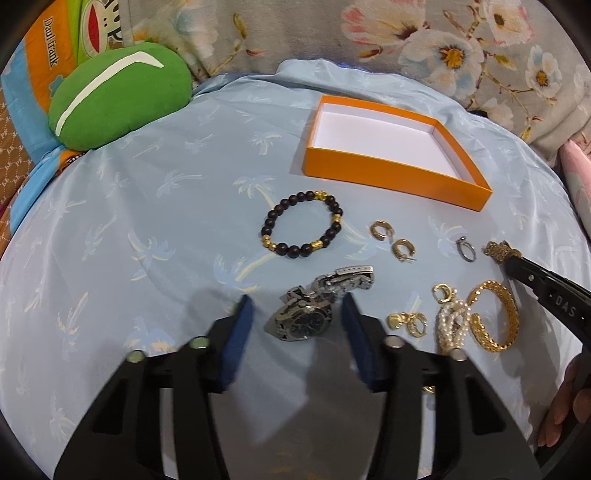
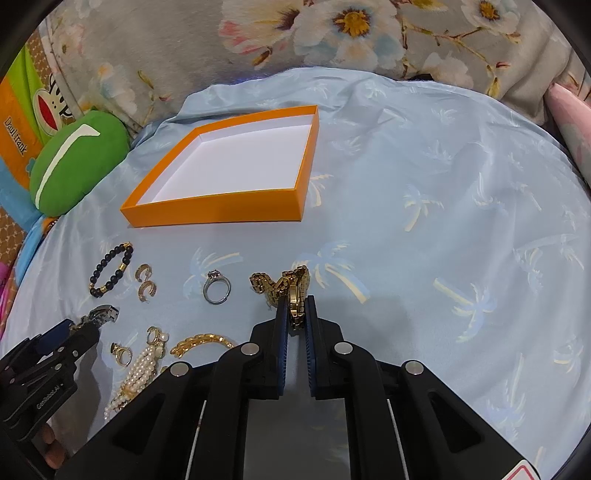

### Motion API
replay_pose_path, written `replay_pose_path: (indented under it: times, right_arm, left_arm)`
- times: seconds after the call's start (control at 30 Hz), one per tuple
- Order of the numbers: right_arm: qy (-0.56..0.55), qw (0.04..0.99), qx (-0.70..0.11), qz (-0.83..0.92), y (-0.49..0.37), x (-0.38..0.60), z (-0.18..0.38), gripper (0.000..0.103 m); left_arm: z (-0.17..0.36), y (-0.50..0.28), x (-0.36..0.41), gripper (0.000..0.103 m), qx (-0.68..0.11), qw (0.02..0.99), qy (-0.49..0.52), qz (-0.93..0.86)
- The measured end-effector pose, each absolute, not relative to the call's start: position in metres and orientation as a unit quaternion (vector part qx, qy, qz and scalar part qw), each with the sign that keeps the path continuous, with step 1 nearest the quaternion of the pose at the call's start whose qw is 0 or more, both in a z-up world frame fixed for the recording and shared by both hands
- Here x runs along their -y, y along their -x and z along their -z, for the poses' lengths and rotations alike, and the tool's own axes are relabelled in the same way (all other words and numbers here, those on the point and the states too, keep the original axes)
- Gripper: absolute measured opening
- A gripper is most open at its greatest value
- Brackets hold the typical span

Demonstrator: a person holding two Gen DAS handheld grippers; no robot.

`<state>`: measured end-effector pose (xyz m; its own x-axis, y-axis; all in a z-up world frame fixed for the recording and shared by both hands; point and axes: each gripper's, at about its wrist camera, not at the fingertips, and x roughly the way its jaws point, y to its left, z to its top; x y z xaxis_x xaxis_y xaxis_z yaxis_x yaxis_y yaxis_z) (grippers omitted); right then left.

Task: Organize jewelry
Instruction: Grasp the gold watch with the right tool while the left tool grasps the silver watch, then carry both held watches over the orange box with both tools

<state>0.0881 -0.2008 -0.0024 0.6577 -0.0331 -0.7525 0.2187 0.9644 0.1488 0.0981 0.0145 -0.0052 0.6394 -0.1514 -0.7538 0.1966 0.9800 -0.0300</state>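
An empty orange box (image 1: 391,177) (image 2: 218,212) with a white inside sits on the blue cloth. My left gripper (image 1: 295,306) is open, its blue pads either side of a silver watch (image 1: 314,310) lying on the cloth. My right gripper (image 2: 295,306) is shut on a gold watch (image 2: 291,288), which also shows in the left wrist view (image 1: 498,249). Loose on the cloth lie a black bead bracelet (image 1: 303,225) (image 2: 110,269), gold hoop earrings (image 1: 391,240) (image 2: 146,282), a silver ring (image 1: 465,249) (image 2: 217,287), a gold bangle (image 1: 493,315) (image 2: 201,343) and a pearl piece (image 1: 452,325) (image 2: 138,369).
A green cushion (image 1: 118,96) (image 2: 77,162) and an orange printed pillow (image 1: 40,62) lie at the far left. Floral bedding (image 1: 443,48) (image 2: 332,33) runs along the back. Small gold earrings (image 1: 410,321) (image 2: 122,352) lie by the pearls.
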Motion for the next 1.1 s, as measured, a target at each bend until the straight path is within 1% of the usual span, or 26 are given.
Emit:
replay_pose_path:
  times: [0.2, 0.33, 0.67, 0.87, 1.1]
  right_arm:
    - [-0.114, 0.904, -0.406, 0.070, -0.088, 0.201, 0.002, 0.008]
    - [-0.111, 0.907, -0.399, 0.071, -0.084, 0.201, 0.000, 0.008]
    - [-0.112, 0.913, -0.388, 0.064, -0.069, 0.196, -0.008, 0.008]
    - [-0.124, 0.917, -0.375, 0.054, -0.065, 0.199, -0.024, 0.008]
    - [-0.115, 0.927, -0.355, 0.043, -0.083, 0.203, -0.053, 0.008]
  left_arm:
    - [0.004, -0.088, -0.009, 0.010, -0.416, 0.900, -0.018, 0.127]
    - [0.004, -0.082, -0.009, 0.009, -0.419, 0.896, -0.001, 0.147]
    - [-0.014, -0.071, -0.005, 0.009, -0.398, 0.906, -0.006, 0.146]
    - [-0.036, -0.072, -0.004, 0.008, -0.374, 0.916, -0.016, 0.147]
    - [-0.061, -0.094, 0.002, 0.008, -0.353, 0.923, -0.019, 0.155]
